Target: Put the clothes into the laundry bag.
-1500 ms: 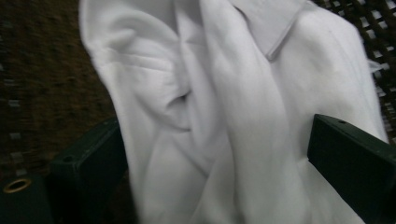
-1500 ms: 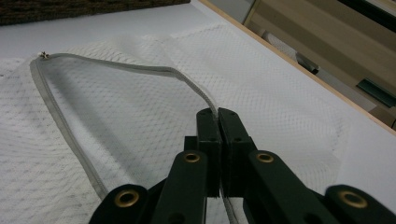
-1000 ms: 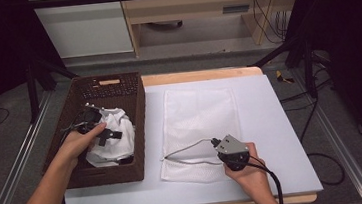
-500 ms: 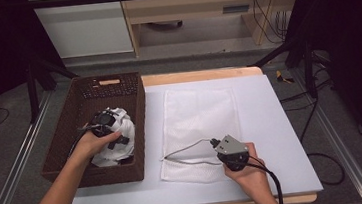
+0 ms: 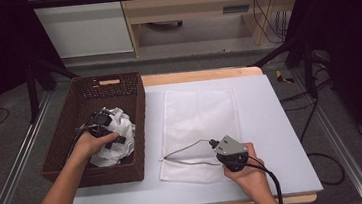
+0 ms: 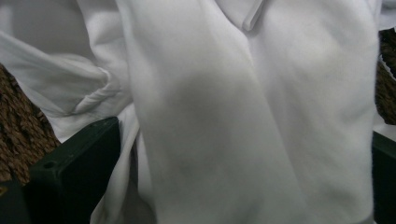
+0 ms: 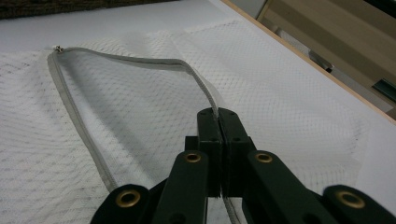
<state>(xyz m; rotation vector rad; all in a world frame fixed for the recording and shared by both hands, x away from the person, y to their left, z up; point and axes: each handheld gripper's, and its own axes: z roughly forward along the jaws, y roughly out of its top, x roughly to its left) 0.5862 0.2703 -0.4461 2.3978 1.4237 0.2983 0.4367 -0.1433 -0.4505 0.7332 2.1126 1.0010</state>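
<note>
High view: your right gripper point(image 5: 213, 142) clamps its fingers point(image 7: 217, 126) on the mesh bag's point(image 5: 197, 113) zipper edge, propping its mouth open toward nine o'clock. Your left gripper point(image 5: 101, 120) is down in the basket point(image 5: 134, 106) at the counter's point(image 5: 283, 137) nine o'clock, fingers point(image 6: 79, 168) apart around the white garment point(image 5: 119, 138), not yet pinched.

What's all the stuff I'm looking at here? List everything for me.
wicker basket: one, dark brown, left part of the table.
crumpled cloth: one, white, inside the basket.
mesh bag: one, white with a grey zipper edge, flat on the table's middle, its mouth held open.
table: one, white top with a wooden rim.
wooden shelf unit: one, light brown, beyond the table.
left gripper: one, black, in the basket, jaws apart around the cloth.
right gripper: one, black, jaws shut on the zipper edge.
</note>
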